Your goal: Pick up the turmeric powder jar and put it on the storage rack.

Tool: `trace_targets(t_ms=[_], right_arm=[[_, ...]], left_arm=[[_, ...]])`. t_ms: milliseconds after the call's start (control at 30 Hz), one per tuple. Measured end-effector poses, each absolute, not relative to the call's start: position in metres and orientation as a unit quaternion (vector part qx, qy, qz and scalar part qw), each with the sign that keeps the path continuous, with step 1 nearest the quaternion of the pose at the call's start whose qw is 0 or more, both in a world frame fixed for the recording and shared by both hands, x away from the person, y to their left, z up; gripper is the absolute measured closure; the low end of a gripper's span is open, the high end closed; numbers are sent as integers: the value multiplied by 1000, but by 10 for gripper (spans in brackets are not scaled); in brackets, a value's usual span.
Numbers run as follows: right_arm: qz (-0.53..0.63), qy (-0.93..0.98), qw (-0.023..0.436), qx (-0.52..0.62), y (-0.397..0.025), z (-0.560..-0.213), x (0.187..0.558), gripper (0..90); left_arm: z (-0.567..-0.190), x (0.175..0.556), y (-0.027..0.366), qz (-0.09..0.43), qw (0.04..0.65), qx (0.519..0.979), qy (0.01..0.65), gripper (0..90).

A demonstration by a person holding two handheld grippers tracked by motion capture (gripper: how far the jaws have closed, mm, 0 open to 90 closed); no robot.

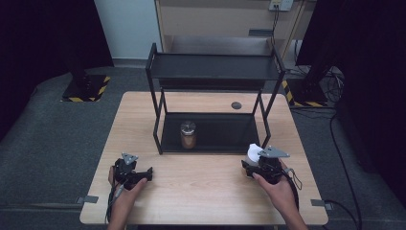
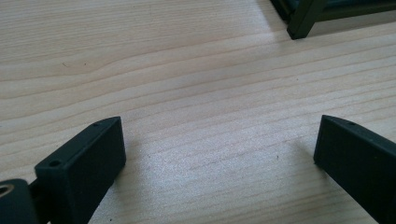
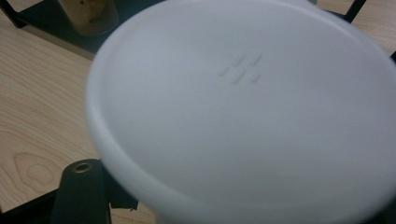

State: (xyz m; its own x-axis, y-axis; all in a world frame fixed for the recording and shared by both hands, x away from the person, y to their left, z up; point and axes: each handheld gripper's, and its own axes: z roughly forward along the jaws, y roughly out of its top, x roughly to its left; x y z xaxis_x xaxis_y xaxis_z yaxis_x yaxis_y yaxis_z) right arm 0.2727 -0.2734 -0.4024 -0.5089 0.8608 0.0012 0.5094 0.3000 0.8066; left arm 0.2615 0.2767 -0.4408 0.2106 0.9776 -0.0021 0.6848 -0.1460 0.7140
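Note:
My right gripper (image 1: 252,161) is at the table's front right, just before the black two-tier shelf (image 1: 213,68), shut on a white round container (image 1: 252,151). In the right gripper view the container's flat white face (image 3: 243,107) with small embossed dashes sits close to the camera and hides most of the jaws; one black finger (image 3: 79,191) shows at the lower left. A jar (image 1: 188,135) with brown contents stands on the shelf's lower tier, also seen as the jar (image 3: 88,16) beyond the container. My left gripper (image 1: 147,173) rests at the front left, open (image 2: 219,135) over bare wood.
The wooden table (image 1: 201,191) has a dark round hole (image 1: 236,105) behind the shelf. A shelf leg (image 2: 303,18) stands ahead and to the right of the left jaws. Stands with striped bases (image 1: 86,88) and cables (image 1: 335,143) are on the floor.

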Motion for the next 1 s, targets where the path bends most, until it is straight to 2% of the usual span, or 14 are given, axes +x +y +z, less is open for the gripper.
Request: trace_targets(t_ms=[1000], right_arm=[[394,777,233,432,-264,-394,263,317]], left_arm=[[-441,261,277,242,302,717,579,7]])
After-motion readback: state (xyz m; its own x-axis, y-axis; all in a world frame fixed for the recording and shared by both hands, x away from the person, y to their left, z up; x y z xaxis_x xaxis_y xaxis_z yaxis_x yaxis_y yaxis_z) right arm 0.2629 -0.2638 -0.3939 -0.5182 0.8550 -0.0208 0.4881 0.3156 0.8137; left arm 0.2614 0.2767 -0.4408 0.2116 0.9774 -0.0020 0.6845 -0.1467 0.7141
